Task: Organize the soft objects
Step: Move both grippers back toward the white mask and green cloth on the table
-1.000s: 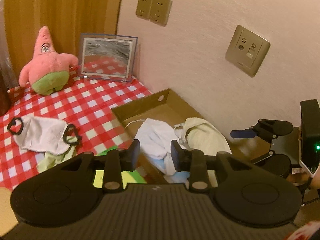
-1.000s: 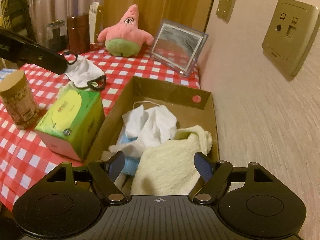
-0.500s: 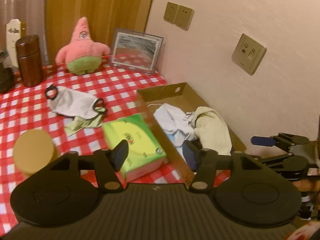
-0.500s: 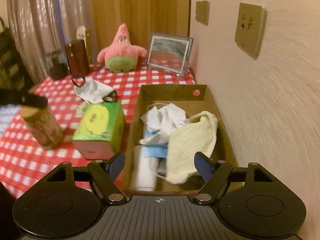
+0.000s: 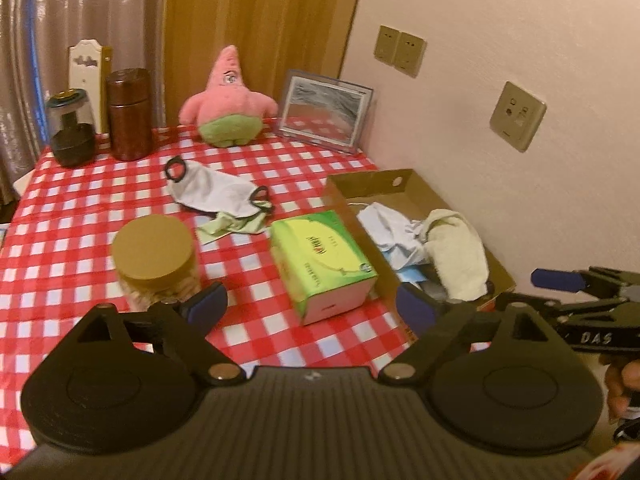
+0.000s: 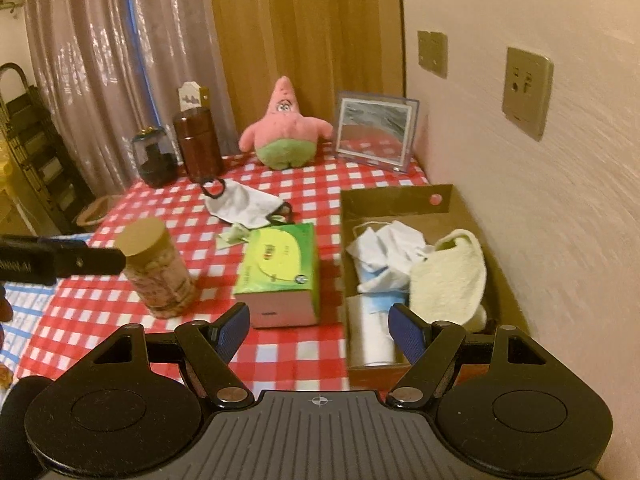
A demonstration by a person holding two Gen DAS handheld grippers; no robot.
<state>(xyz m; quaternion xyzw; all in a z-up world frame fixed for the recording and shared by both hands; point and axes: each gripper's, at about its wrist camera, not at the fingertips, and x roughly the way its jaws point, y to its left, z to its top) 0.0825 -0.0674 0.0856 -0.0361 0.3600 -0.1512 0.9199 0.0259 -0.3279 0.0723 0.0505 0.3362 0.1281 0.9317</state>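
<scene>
The white mask (image 5: 216, 192) with black ear loops lay flat on the checked tablecloth (image 5: 60, 240), at about eleven o'clock from the green tissue box (image 5: 320, 256), with a pale green scrap (image 5: 224, 226) tucked just under its near edge. The cardboard box (image 5: 368, 180) stood at three o'clock of the tissue box against the wall, already holding white masks (image 6: 384, 248) and a cream cloth (image 6: 448, 280). Your left gripper (image 5: 312, 308) had just been spreading its tongs, nothing between them; your right gripper (image 6: 320, 330) stood spread too, empty. The jar (image 5: 154, 256) sat at nine o'clock of the tissue box, near the mask, so a low reach could likely tip it. Pinching one thin layer might leave the green scrap behind, or drag it off the cloth. The pink plush (image 5: 228, 100) waited at twelve o'clock.
</scene>
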